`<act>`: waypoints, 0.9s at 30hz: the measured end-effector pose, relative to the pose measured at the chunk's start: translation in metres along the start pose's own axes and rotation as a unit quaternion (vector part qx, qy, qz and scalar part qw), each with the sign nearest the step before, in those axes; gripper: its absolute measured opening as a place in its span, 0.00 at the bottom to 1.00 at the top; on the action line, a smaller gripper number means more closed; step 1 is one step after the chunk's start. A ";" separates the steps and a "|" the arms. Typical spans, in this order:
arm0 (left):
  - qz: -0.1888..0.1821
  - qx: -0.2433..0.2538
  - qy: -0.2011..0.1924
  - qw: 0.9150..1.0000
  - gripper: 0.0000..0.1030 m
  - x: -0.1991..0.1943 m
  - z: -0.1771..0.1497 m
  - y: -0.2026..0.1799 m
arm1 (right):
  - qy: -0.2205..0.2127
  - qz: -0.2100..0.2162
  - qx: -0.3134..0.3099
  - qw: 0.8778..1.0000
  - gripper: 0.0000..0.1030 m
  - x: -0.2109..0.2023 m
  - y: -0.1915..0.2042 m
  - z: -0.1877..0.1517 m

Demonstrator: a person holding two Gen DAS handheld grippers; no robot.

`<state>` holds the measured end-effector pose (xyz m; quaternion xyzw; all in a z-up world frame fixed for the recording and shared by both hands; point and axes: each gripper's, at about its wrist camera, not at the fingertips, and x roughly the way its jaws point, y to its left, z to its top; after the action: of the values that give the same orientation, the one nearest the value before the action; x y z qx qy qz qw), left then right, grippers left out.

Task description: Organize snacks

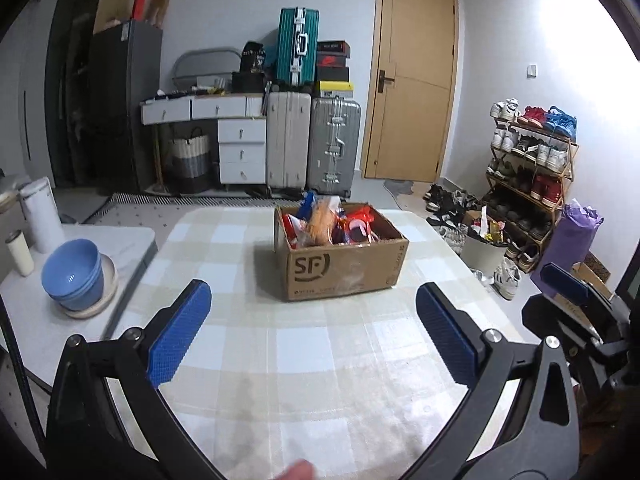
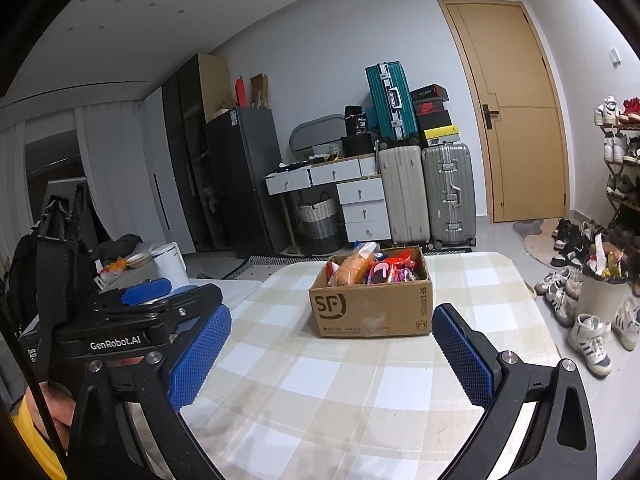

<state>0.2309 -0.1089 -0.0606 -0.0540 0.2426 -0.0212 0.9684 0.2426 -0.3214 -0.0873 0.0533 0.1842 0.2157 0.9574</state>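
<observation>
Snack box waited on checked bench

Bench [image 1: 248, 344] under a checked cloth carried a cardboard box [image 1: 344, 268], printed "SF", near its far middle, well apart from both tools. Snack packets [image 1: 324, 224], red, orange and blue, filled the box above its rim. Left tongs [image 1: 312, 336] hung over the bare cloth with blue pads spread wide, holding nothing. Right tongs [image 2: 328, 356] stood likewise parted and empty. Blue bowls [image 1: 72, 272] sat stacked on a side table at left.

Checked table [image 1: 320, 360] with one box

A cardboard box [image 1: 344, 268] of snacks [image 1: 328, 224] stands near its far edge.
</observation>
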 end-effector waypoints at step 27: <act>0.001 0.021 0.007 1.000 0.99 0.012 -0.007 -0.004 | 0.021 0.008 0.012 1.000 0.99 0.009 -0.003 -0.010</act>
<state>0.2385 -0.1146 -0.0715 -0.0333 0.2490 -0.0261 0.9676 0.2472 -0.3203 -0.1001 0.0618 0.2067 0.2219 0.9509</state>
